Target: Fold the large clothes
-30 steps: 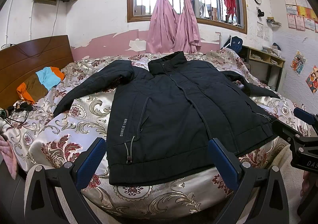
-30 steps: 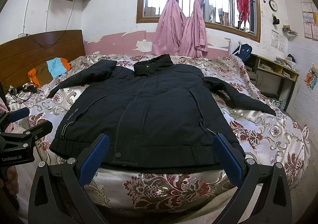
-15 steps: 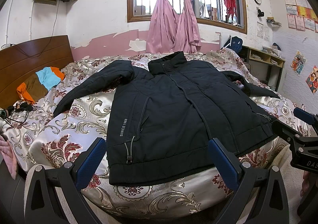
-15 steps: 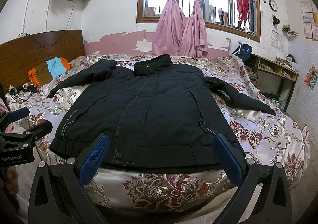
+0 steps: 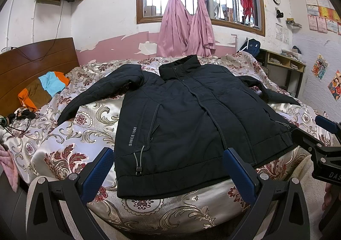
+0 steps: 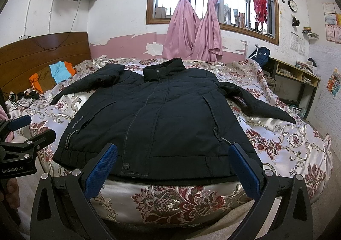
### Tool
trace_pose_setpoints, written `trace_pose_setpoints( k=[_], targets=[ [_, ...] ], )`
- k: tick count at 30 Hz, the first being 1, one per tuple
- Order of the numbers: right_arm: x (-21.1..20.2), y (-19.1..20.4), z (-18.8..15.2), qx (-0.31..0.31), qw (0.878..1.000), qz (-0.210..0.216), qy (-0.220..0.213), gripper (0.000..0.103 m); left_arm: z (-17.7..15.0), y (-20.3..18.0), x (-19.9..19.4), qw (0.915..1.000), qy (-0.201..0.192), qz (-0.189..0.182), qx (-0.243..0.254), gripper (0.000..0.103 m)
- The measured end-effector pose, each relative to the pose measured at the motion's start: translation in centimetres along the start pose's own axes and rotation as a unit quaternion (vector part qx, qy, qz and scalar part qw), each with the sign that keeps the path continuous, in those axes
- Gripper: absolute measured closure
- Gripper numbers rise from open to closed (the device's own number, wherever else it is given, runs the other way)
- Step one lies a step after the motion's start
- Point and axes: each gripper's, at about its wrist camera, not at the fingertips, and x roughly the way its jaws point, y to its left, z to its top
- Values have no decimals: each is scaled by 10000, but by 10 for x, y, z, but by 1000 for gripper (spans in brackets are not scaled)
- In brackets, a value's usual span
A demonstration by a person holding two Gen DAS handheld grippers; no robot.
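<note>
The black jacket (image 5: 191, 120) is lying flat on the bed (image 5: 74, 133), front side up and zipped closed. Its long way is running straight away from me: the bottom hem is sitting at the near edge of the bed, and the collar is pointing at the far wall with the pink curtains (image 5: 185, 27). Both sleeves are spreading out to the sides and slanting back toward me. White letters, "SINCE 1968", are showing near the hem on the left.

I am holding my left gripper (image 5: 169, 173) just in front of the hem, its blue fingers wide apart and holding nothing. My right gripper (image 6: 173, 171) is hanging there too, also spread wide and empty. Neither one is touching the jacket.

A bright orange and blue cloth (image 5: 42, 91) is lying by the wooden headboard (image 5: 32, 59).
</note>
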Motion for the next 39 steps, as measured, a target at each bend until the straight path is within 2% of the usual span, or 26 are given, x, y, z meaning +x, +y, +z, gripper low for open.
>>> trace_pose_setpoints(
  k=[7, 13, 17, 21, 26, 30, 32, 36, 39],
  targets=[
    [4, 2, 0, -11, 9999, 13, 107, 1, 7, -4, 2, 9997, 223, 33, -24, 0],
    [20, -10, 7, 33, 9994, 152, 302, 1, 16, 3, 31, 9986, 519, 64, -91, 0],
    [41, -39, 16, 218, 9983, 224, 497, 1, 36, 8, 59, 9976, 628, 82, -261, 0],
    [66, -87, 26, 370, 9969, -130, 681, 1, 63, 5, 96, 9957, 810, -24, -457, 0],
    [112, -182, 42, 1132, 9870, -682, 910, 1, 103, -9, 142, 9923, 951, -376, -693, 0],
    [160, -252, 50, 1760, 9753, -722, 1126, 1, 133, -33, 187, 9928, 956, -472, -543, 0],
    [188, -287, 56, 1920, 9690, -968, 1212, 1, 147, -52, 214, 9933, 937, -545, -397, 0],
    [235, -339, 59, 2384, 9565, -1055, 1306, 1, 172, -93, 264, 9902, 985, -975, -184, 0],
    [271, -370, 55, 2950, 9401, -1026, 1365, 1, 194, -127, 297, 9893, 831, -1196, 51, 0]
  ],
)
